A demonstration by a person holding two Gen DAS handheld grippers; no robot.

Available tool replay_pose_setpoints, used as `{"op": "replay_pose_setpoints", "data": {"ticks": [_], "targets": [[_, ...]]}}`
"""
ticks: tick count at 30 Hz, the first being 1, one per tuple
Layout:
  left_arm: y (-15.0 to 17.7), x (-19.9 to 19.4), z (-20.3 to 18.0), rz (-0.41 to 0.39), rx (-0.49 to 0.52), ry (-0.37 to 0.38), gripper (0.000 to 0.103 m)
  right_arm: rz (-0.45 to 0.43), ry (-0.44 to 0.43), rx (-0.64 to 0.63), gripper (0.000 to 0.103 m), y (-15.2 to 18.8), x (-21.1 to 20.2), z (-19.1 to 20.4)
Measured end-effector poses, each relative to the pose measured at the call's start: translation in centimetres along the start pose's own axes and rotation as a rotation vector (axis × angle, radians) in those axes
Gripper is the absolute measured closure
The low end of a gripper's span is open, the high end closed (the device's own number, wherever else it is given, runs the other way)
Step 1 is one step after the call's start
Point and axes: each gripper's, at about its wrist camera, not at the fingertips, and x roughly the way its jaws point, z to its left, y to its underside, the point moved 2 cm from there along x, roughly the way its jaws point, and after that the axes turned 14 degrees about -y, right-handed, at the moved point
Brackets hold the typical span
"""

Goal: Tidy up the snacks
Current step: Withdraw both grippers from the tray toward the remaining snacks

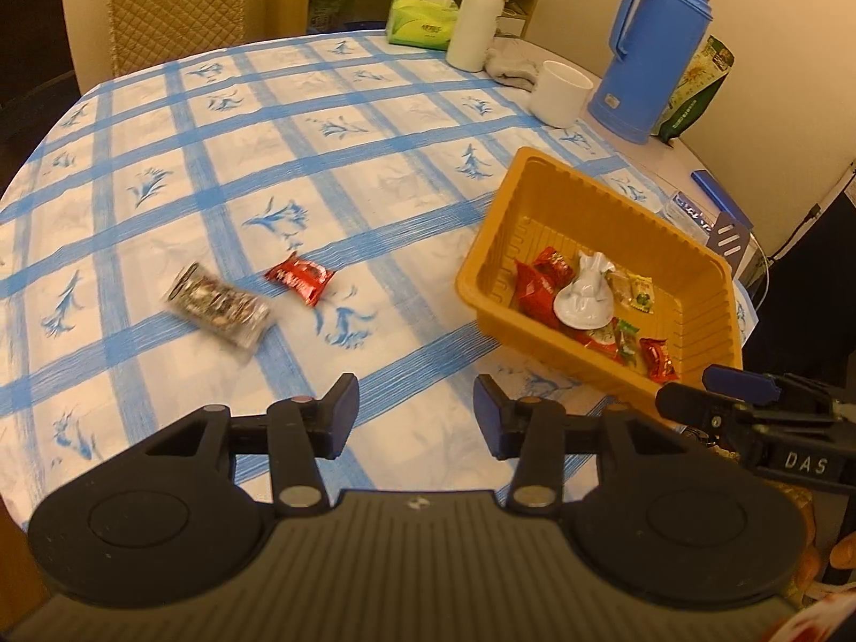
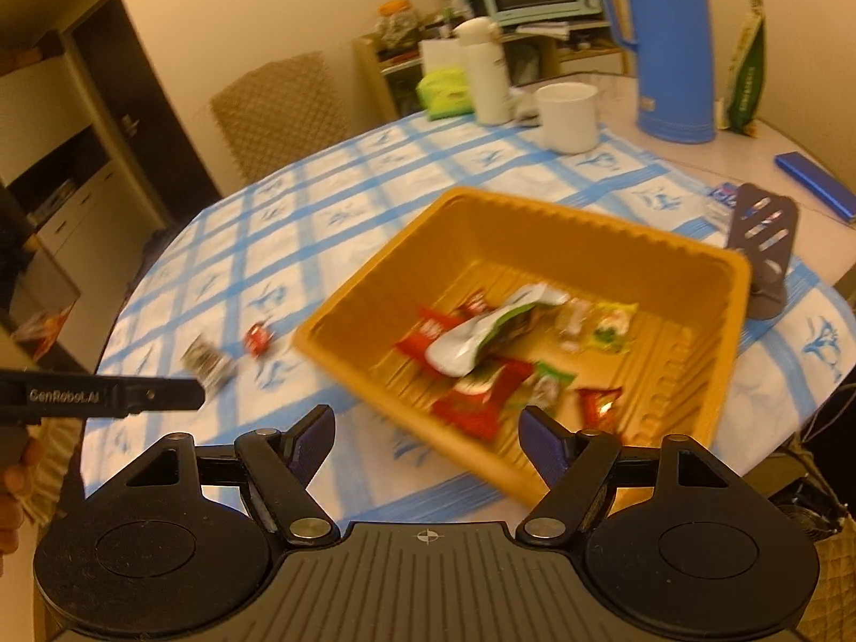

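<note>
An orange plastic tray (image 1: 484, 262) (image 2: 588, 238) stands on the checked tablecloth and holds several wrapped snacks, among them a white pouch (image 1: 586, 294) (image 2: 481, 334) and red packets (image 1: 537, 281) (image 2: 473, 401). Two snacks lie loose on the cloth left of the tray: a red packet (image 1: 299, 278) (image 2: 258, 339) and a dark patterned packet (image 1: 216, 304) (image 2: 207, 365). My left gripper (image 1: 416, 412) is open and empty, above the cloth in front of the loose snacks. My right gripper (image 2: 425, 441) is open and empty, over the tray's near rim.
At the table's far side stand a blue thermos jug (image 1: 655, 48) (image 2: 671, 48), a white mug (image 1: 559, 93) (image 2: 568, 116), a white bottle (image 1: 476, 21), a green tissue pack (image 1: 422, 24) and a green bag (image 1: 695, 88). A dark stand (image 2: 765, 251) sits right of the tray. A quilted chair (image 1: 174, 5) is behind.
</note>
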Motion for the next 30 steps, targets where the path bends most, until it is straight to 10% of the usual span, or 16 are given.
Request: {"op": "replay_pose_setpoints", "data": {"ticks": [30], "targets": [[3.4,1.8,8.4,0.048,-0.078,-0.071,0.06,0.137,-0.106,-0.121,0.027,1.1,9.1,8.3]]}}
